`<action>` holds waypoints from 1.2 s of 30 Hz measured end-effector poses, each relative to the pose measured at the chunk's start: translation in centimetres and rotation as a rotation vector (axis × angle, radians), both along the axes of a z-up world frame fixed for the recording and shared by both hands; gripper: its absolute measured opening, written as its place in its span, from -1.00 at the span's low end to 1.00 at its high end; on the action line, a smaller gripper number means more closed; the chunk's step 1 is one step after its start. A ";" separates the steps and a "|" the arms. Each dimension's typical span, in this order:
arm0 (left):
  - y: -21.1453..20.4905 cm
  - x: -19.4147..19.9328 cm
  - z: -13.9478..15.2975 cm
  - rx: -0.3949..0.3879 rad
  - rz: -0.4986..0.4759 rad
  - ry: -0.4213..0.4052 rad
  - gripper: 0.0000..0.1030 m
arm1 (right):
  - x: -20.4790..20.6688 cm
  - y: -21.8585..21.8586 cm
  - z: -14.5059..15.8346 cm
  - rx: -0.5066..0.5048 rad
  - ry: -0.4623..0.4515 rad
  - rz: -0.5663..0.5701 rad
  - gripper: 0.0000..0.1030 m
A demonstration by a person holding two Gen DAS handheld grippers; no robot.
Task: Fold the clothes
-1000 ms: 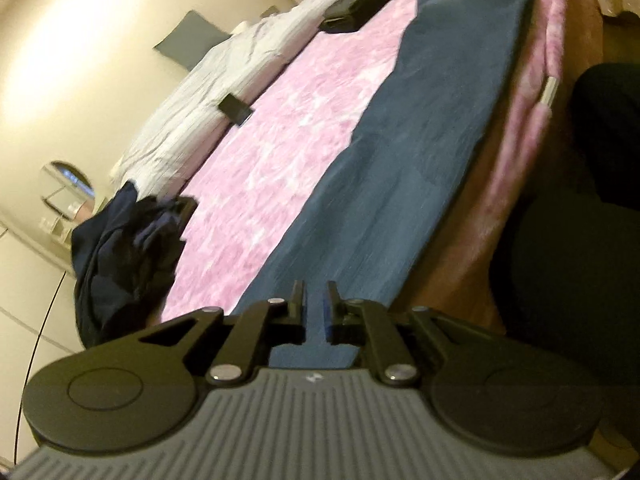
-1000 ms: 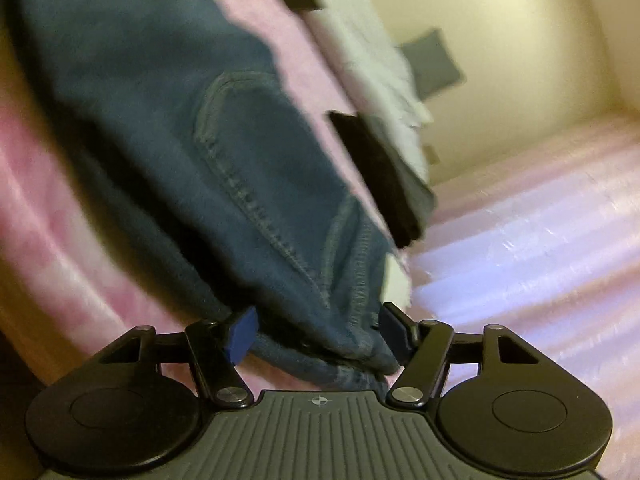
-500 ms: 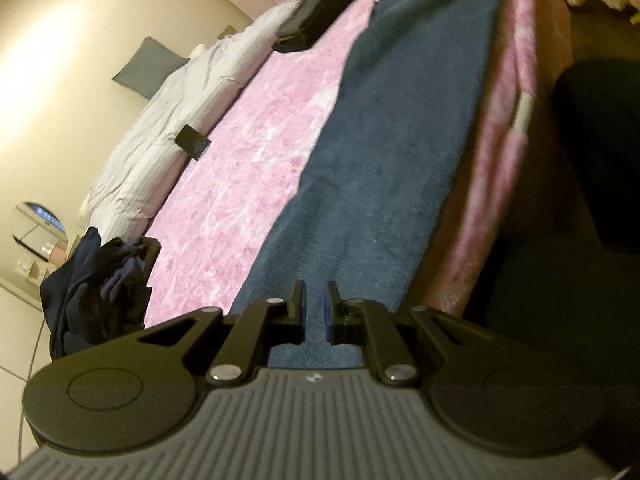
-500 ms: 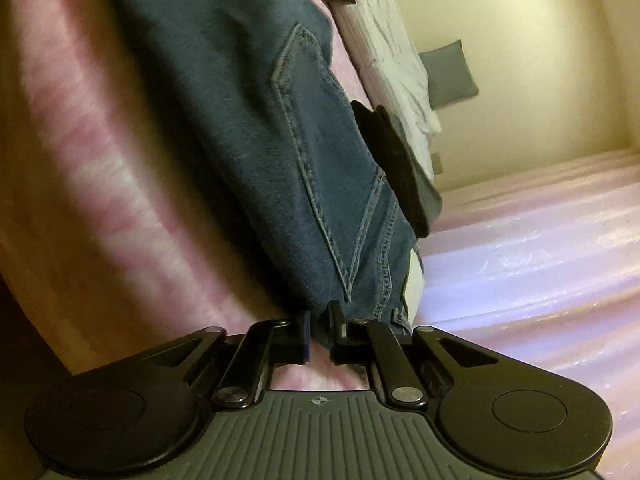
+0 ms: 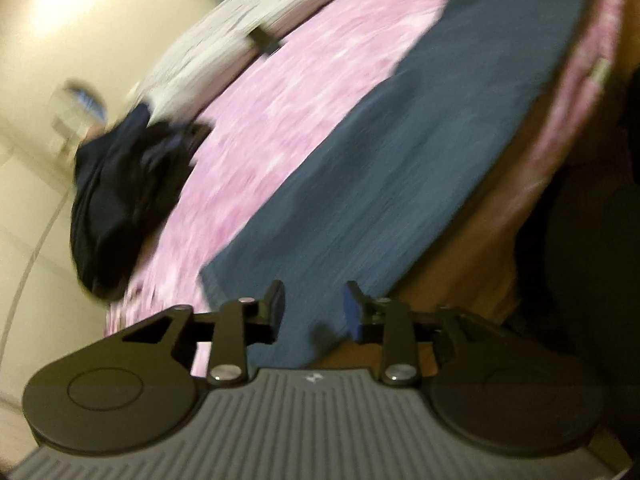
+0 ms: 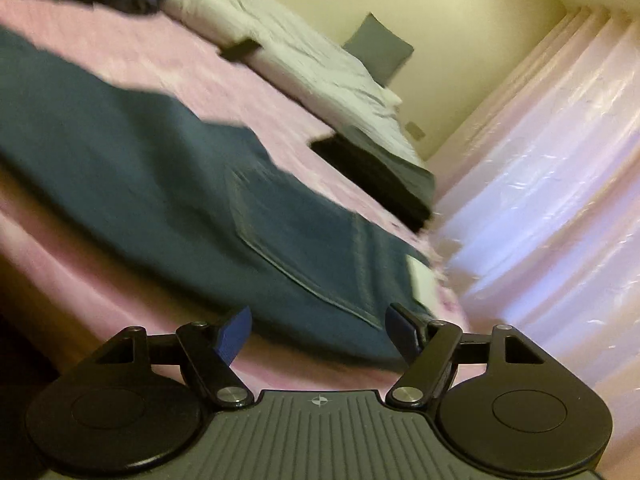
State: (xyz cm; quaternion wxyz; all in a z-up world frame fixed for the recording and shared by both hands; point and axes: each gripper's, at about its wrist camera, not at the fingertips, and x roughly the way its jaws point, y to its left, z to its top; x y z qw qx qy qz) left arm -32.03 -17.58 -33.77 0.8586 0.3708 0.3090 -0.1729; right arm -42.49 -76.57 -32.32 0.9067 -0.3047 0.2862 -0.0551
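Two grippers show here, and both are spread wide with nothing between their fingers. The left gripper (image 5: pixel 314 312) hovers over the leg end of the blue jeans (image 5: pixel 420 152), and the cloth hem lies just under its blue pads. The right gripper (image 6: pixel 318 334) sits near the waist end of the jeans (image 6: pixel 168 168), where a back pocket and a white tag can be seen. The jeans lie flat and long on the pink bed cover (image 5: pixel 288 92), close to the edge of the bed. A dark pile of clothes (image 5: pixel 124 200) sits at one corner of the bed, apart from the jeans. A folded dark garment (image 6: pixel 380 172) rests farther up the bed, past the waist of the jeans. A white blanket (image 6: pixel 304 60) runs along the far side, with a small black thing (image 6: pixel 240 50) lying at its edge. A grey pillow (image 6: pixel 378 48) leans by the wall. Light pink curtains (image 6: pixel 540 160) hang at the right. Both pictures are a bit blurry.
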 end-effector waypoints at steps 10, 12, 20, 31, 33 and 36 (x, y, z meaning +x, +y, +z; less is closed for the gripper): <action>4.1 2.6 0.8 -0.118 0.050 0.077 -0.32 | 4.6 6.0 -0.8 0.299 0.130 0.026 0.42; 4.5 2.9 0.9 -0.124 0.042 0.089 -0.33 | 6.7 4.0 -1.1 0.444 0.171 -0.056 0.42; -2.8 3.3 5.9 -0.147 -0.162 0.041 -0.32 | 4.7 0.9 1.2 0.500 0.099 -0.202 0.42; -26.0 7.8 7.3 -0.231 -0.576 0.112 -0.25 | 2.4 -0.4 5.5 0.522 -0.012 -0.062 0.42; -30.1 10.0 6.5 -0.242 -0.628 0.127 -0.27 | 3.5 -1.4 5.2 0.516 -0.001 -0.081 0.42; -35.7 13.7 5.1 -0.260 -0.696 0.161 -0.32 | 5.2 -3.1 4.6 0.511 0.023 -0.122 0.43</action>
